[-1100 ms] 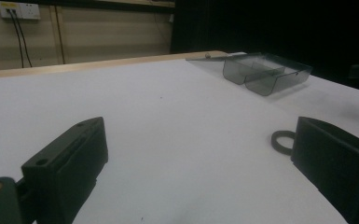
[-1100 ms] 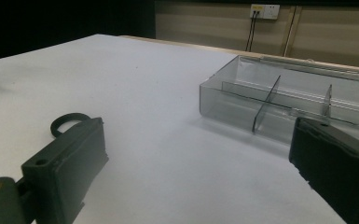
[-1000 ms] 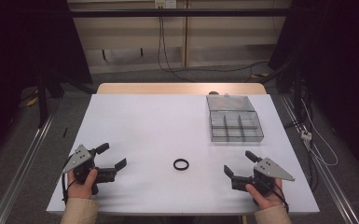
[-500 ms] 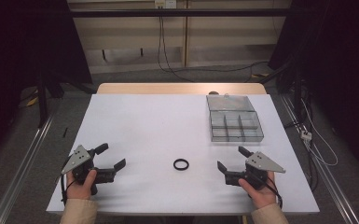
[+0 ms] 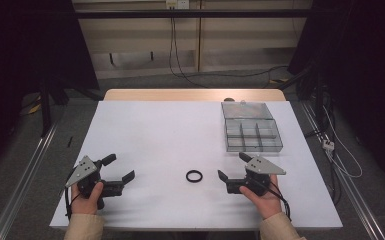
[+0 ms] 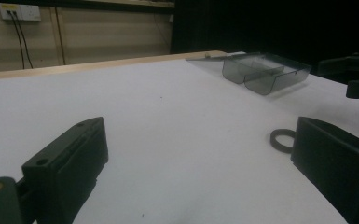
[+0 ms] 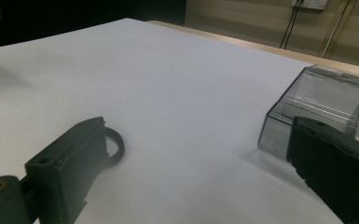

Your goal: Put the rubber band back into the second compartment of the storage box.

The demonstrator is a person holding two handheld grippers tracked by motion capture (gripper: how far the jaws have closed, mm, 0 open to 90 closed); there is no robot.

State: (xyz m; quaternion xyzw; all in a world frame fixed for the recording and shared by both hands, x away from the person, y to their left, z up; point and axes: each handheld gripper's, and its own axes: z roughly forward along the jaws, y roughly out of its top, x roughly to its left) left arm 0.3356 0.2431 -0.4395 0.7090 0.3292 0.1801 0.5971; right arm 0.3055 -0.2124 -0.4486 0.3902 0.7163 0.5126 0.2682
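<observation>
Over the last second the right gripper (image 5: 231,171) has slid inward along the near edge of the counter (image 5: 170,130), closing on the black ring (image 5: 194,176), while the left gripper (image 5: 119,167) has kept its place. Both grippers have their jaws spread wide and hold nothing. The ring lies flat on the white surface between them, at about 6 o'clock of the counter, nearer the right gripper and apart from it; in the right gripper view it peeks out from behind the left-hand jaw (image 7: 113,145), and in the left gripper view it sits just beside the right-hand jaw (image 6: 282,139). A clear plastic compartment box (image 5: 252,131) with its lid laid back stands at about 2 o'clock. No label or writing is readable anywhere. The counter is a white sheet over a pale wooden top whose far edge shows. Beyond it cables (image 5: 176,45) hang down a beige wall from a socket (image 5: 176,4), with dark curtains on either side and grey floor below.
</observation>
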